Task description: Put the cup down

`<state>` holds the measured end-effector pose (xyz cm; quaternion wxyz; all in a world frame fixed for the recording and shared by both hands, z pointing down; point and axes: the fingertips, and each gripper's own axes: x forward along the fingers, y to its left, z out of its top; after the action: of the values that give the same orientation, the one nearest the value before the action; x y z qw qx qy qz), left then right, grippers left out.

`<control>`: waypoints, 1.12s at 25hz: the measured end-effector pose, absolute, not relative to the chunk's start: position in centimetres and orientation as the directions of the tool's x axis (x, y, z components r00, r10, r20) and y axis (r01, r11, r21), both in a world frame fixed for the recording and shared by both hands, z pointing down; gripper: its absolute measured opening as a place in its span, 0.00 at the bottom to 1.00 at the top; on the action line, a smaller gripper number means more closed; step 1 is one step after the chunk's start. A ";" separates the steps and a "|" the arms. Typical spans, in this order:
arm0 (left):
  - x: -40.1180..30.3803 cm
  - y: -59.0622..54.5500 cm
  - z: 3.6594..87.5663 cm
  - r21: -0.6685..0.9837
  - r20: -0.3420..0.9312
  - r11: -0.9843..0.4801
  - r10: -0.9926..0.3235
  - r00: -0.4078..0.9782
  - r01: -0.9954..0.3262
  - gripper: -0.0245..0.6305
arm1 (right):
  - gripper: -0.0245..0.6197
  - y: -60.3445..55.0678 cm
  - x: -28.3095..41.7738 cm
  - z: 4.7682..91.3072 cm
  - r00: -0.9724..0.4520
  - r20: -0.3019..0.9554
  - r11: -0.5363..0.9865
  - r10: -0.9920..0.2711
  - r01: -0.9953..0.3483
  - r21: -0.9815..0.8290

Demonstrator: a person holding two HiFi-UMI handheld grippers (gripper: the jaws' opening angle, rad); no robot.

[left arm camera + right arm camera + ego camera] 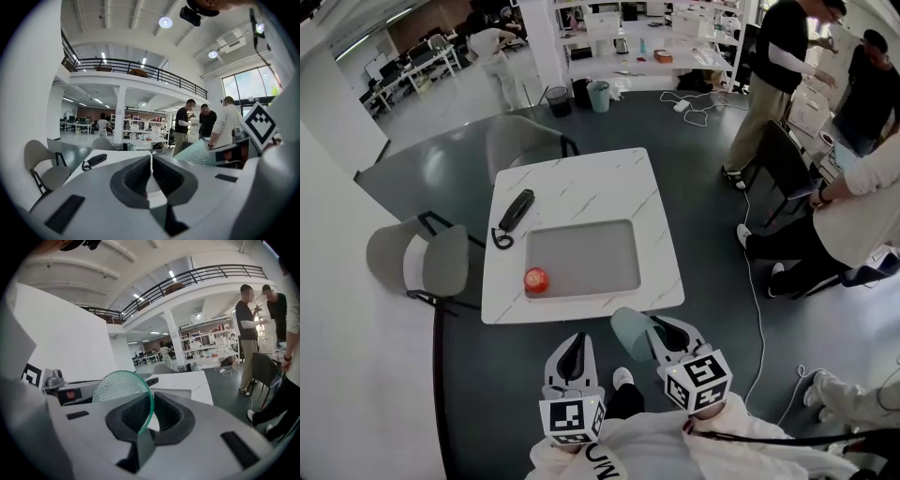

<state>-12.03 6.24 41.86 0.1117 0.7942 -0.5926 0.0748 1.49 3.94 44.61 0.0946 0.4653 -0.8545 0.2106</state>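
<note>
A pale green, dimpled glass cup hangs tilted in the air just short of the white marble table's near edge. My right gripper is shut on its rim. In the right gripper view the cup's wall stands pinched between the black pads of the right gripper. My left gripper hovers beside it to the left, shut and empty. In the left gripper view the left gripper has its pads together, and the cup shows at the right.
On the table lie a grey tray, a red apple at its near left corner and a black phone handset. Grey chairs stand at the left and behind. People stand at the right, with a white cable on the floor.
</note>
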 end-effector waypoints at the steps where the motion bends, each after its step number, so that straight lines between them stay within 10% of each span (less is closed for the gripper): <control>1: -12.5 5.7 42.0 0.091 0.253 -0.274 -0.923 0.288 -0.957 0.07 | 0.08 3.4 1.1 44.7 -0.547 0.362 0.477 -0.755 -0.836 -0.271; 28: -16.3 -3.3 43.5 0.103 0.298 -0.203 -0.928 0.225 -0.974 0.07 | 0.08 -5.6 -1.3 45.4 -0.566 0.411 0.502 -0.715 -0.824 -0.262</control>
<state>-16.35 -3.34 43.50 0.1353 0.7707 -0.6167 0.0853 -1.28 -5.56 45.44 0.1252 0.4485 -0.8576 0.2185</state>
